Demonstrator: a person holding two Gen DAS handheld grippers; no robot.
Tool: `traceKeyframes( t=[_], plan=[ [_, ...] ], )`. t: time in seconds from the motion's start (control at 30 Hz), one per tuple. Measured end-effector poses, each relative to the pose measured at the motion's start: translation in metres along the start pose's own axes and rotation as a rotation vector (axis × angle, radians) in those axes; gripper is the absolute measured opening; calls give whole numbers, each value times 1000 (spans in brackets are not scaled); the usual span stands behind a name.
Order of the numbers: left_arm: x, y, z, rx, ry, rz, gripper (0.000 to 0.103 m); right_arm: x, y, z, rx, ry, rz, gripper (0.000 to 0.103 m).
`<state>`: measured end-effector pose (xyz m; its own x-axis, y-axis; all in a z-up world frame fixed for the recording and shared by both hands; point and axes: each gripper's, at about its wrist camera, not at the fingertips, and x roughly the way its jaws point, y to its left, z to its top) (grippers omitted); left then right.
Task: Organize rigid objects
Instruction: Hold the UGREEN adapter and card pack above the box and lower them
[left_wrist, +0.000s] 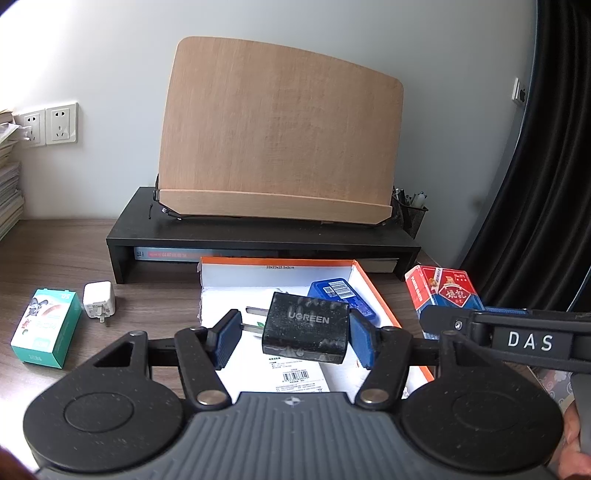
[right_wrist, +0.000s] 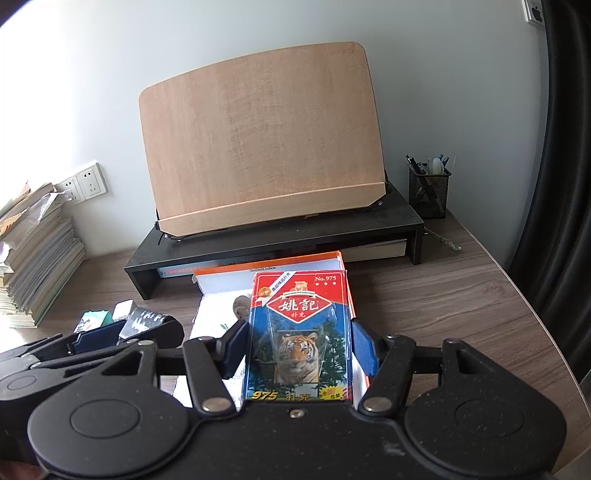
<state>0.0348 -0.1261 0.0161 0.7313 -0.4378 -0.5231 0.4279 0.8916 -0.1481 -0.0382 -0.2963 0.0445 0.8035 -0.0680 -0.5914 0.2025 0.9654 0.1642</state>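
Brown wood-grain desk (right_wrist: 443, 295) carried an open orange-rimmed box (left_wrist: 373, 286) in front of a black monitor riser (left_wrist: 258, 236). The left gripper (left_wrist: 291, 338) stood with its pads spread around a black UGREEN charger (left_wrist: 306, 328); only the right pad seemed to touch it, so whether it was gripped could not be told. The right gripper (right_wrist: 299, 347) carried a playing-card pack (right_wrist: 301, 332) over the box, pads near both edges. 2 items waited on the desk: a white plug (left_wrist: 99, 301) and a green carton (left_wrist: 46, 328). Judged best: lower each piece flat beside the blue item (left_wrist: 343, 295), then release.

Each black speckled hand-held gripper (left_wrist: 293, 338) has blue finger pads (left_wrist: 226, 341), silver rivets and round discs.
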Motion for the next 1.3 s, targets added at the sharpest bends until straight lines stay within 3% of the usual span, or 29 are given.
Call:
traceKeyframes(
  t=[1.3],
  plan=[
    [41,9,-3,-32,67,0,62,51,-1,3,-11,85,-13,72]
  ],
)
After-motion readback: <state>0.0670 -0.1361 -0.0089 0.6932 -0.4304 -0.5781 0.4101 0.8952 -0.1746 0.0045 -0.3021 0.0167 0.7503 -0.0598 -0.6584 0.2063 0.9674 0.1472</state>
